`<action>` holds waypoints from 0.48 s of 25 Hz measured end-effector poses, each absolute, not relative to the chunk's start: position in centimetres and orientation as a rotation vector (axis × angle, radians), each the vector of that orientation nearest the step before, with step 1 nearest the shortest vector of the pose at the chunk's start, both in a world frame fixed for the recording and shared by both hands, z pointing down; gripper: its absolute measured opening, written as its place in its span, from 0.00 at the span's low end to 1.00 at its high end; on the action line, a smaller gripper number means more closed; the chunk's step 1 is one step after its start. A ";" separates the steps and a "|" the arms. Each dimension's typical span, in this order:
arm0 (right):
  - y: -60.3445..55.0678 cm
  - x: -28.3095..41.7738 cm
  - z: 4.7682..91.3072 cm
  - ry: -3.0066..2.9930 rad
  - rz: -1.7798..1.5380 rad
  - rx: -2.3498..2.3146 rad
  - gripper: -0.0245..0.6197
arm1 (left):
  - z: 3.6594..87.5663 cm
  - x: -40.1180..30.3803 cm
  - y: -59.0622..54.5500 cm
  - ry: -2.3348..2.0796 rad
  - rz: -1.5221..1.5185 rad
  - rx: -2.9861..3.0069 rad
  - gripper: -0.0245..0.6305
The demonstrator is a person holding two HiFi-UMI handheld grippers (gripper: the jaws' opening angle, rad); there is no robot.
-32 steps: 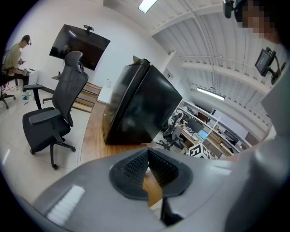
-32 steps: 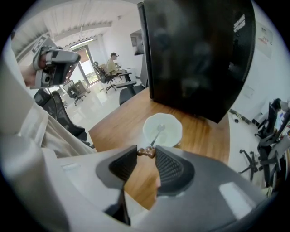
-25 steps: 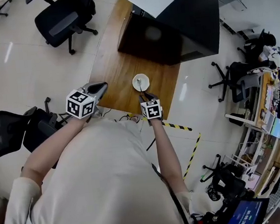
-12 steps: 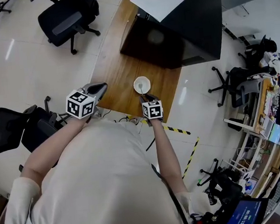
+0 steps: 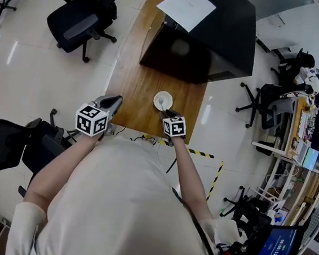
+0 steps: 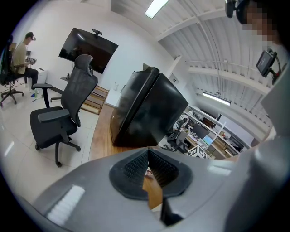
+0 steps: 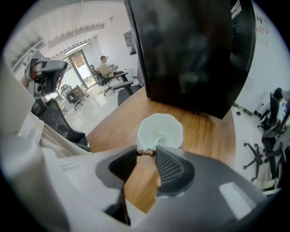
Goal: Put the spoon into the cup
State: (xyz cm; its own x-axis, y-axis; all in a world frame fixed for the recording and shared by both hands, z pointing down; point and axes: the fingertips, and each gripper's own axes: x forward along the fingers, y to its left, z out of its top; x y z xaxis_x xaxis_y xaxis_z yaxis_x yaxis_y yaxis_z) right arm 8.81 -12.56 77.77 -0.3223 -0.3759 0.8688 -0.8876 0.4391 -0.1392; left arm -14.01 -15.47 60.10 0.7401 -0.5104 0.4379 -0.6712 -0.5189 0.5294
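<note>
A white cup [image 5: 167,102] stands on the wooden table [image 5: 134,86] near its front edge; in the right gripper view the cup [image 7: 161,129] sits just beyond the jaws. A spoon [image 5: 160,99] leans in the cup. Its brown beaded handle end [image 7: 146,153] lies crosswise between the pads of my right gripper [image 7: 146,154], which is shut on it. Pointing steeply down, the right gripper [image 5: 168,113] hovers at the cup's near side. My left gripper [image 5: 115,100] is shut and holds nothing, off the table's front left corner; its pads [image 6: 136,165] meet at the tips.
A large black box [image 5: 209,37] with a white sheet [image 5: 186,5] on top fills the table's far half, just behind the cup. Office chairs stand at the far left [image 5: 77,22] and near left [image 5: 9,151]. Yellow-black tape [image 5: 203,151] marks the floor.
</note>
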 end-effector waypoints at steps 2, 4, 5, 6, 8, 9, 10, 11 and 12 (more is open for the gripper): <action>-12.8 8.9 78.1 -1.889 0.803 1.065 0.24 | 60.1 -14.4 -15.6 -0.885 0.295 2.235 0.04; -12.8 9.0 78.1 -1.883 0.791 1.080 0.25 | 59.9 -14.8 -15.4 -0.879 0.297 2.239 0.04; -12.7 9.1 78.0 -1.878 0.783 1.094 0.25 | 59.8 -15.1 -15.3 -0.874 0.298 2.242 0.04; -12.7 9.2 77.9 -1.875 0.775 1.113 0.27 | 59.7 -15.4 -15.2 -0.869 0.299 2.246 0.04; -12.6 9.2 77.2 -1.876 0.763 1.160 0.30 | 59.7 -16.0 -14.9 -0.857 0.301 2.252 0.04; -12.7 9.0 76.8 -1.878 0.758 1.186 0.30 | 59.8 -16.4 -14.8 -0.852 0.301 2.253 0.04; -12.6 8.9 76.4 -1.880 0.753 1.214 0.30 | 59.9 -16.8 -14.6 -0.847 0.299 2.252 0.04; -12.5 8.7 75.9 -1.881 0.749 1.242 0.30 | 60.1 -17.1 -14.4 -0.841 0.298 2.249 0.04; -12.2 8.6 75.4 -1.880 0.743 1.269 0.30 | 60.3 -17.3 -14.0 -0.834 0.297 2.246 0.04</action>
State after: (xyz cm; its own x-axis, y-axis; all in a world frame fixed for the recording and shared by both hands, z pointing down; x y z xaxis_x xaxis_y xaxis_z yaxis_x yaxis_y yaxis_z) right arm 8.58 -12.25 75.35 -0.2398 -0.5104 0.8259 -0.9371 0.3439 -0.0595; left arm -17.28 -14.04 60.29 0.7651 -0.4796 0.4297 -0.6433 -0.5388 0.5440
